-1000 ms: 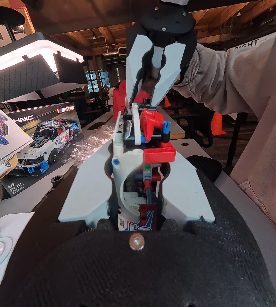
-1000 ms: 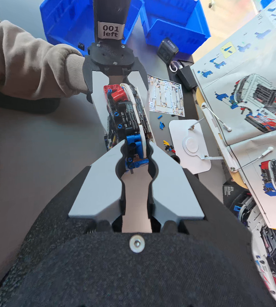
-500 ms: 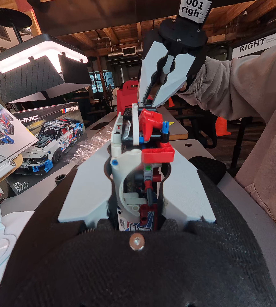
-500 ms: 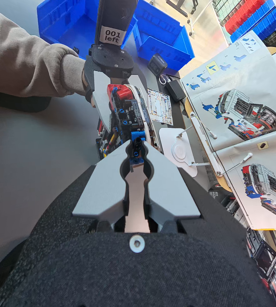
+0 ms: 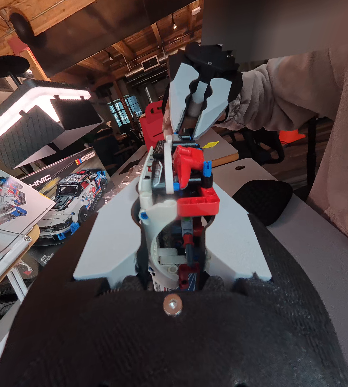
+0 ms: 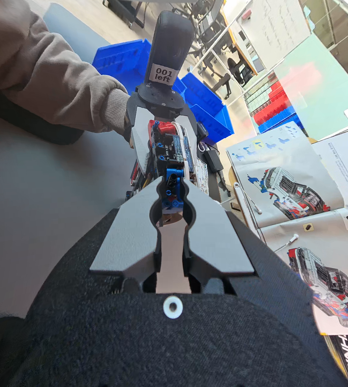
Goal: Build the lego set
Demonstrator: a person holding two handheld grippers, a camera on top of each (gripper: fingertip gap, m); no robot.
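Two hand-held grippers are recorded on one item. The left hand-held gripper point(image 5: 174, 211) is clamped around the lower body of the partly built lego car point(image 5: 175, 188), which is held upright above the grey desk point(image 6: 43, 178). The right hand-held gripper point(image 6: 172, 184) is closed narrowly on the blue and black end section point(image 6: 173, 188) at the far end of the same model. Listed nearby: an open instruction booklet point(image 6: 294, 188), blue bins point(image 6: 206, 104), the set's box point(image 5: 70, 182) and a lamp point(image 5: 32, 104). Risk, as judged: because the model is pinched at both ends, any twist or uneven push could pop pins loose or split the assembly; a slipping fingertip could drop a small part onto the desk. Not determinable: whether the gripped end piece is fully seated, since the fingers point(image 6: 200, 209) cover the joint. The model's base is hidden inside the left jaws, and its underside is cut off from both views.
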